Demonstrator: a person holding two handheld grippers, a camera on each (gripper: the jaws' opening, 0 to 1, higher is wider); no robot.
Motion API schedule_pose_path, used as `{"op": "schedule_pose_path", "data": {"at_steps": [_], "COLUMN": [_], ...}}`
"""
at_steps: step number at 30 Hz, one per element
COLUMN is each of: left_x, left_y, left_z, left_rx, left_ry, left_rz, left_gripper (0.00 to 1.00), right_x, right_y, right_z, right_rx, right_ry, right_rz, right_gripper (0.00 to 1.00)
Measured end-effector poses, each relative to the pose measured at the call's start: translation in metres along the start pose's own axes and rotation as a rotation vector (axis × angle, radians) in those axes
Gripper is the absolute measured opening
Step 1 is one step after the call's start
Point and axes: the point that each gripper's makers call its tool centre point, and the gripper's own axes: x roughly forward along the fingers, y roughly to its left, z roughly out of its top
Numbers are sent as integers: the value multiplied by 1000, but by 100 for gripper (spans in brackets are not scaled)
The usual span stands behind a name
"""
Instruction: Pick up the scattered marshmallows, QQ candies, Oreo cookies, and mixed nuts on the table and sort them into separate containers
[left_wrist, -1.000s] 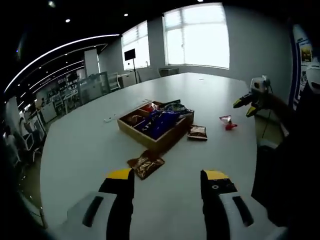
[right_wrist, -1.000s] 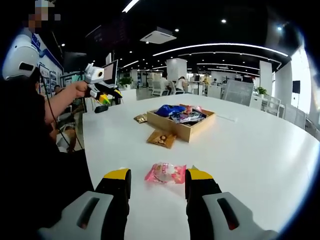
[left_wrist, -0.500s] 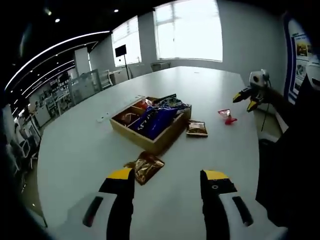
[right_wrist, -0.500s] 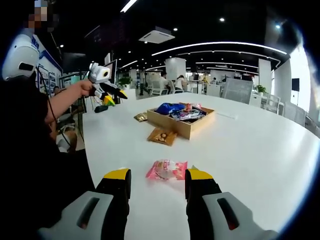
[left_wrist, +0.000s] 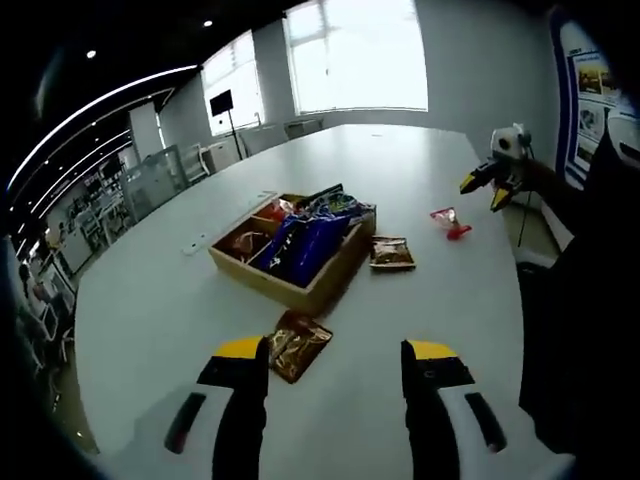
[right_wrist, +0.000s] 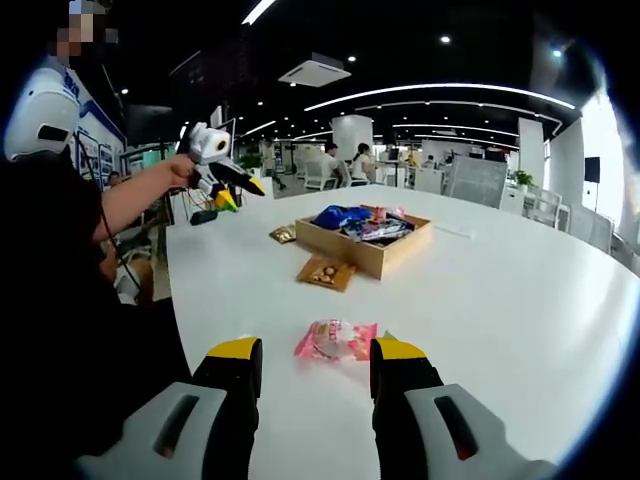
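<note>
L claw (left_wrist: 335, 365) agape nr brown pkt (left_wrist: 297, 344) | R claw (right_wrist: 315, 365) agape nr pink pkt (right_wrist: 335, 340) | wood box (left_wrist: 290, 250)

Both hand-held grippers, left (left_wrist: 333, 362) & right (right_wrist: 312, 362), jaws apart, nothing held.

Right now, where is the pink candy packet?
In the right gripper view, the pink candy packet lies on the white table, just ahead of the open right tool, nearer than the wooden box.

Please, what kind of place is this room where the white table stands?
Probably an open-plan office or lab. The large white table looks like a meeting table; behind it stand rows of desks with seated people, lit by long ceiling light strips. The left gripper view shows big windows.
</note>
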Motion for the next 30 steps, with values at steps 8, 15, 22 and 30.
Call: {"op": "schedule_pose_path", "data": {"at_steps": [8,15,22,30], "left_x": [4,16,28,41], "left_y": [2,9,10,10], "left_z": [1,-1,1,-1], "left_rx": [30,64,114,163], "left_ry": [-4,12,27,74], "left_rz": [-21,-48,-84,-115], "left_gripper": [58,58,58,58], "right_x": [3,4,0,-4], "right_y": [2,5,5,6], "right_z": [-1,0,-2,0], "right_rx": [-1,-5,-1,-7], "right_ry": [6,9,11,12], "right_rz": [7,16,9,6], "right_gripper": [39,39,39,39]}}
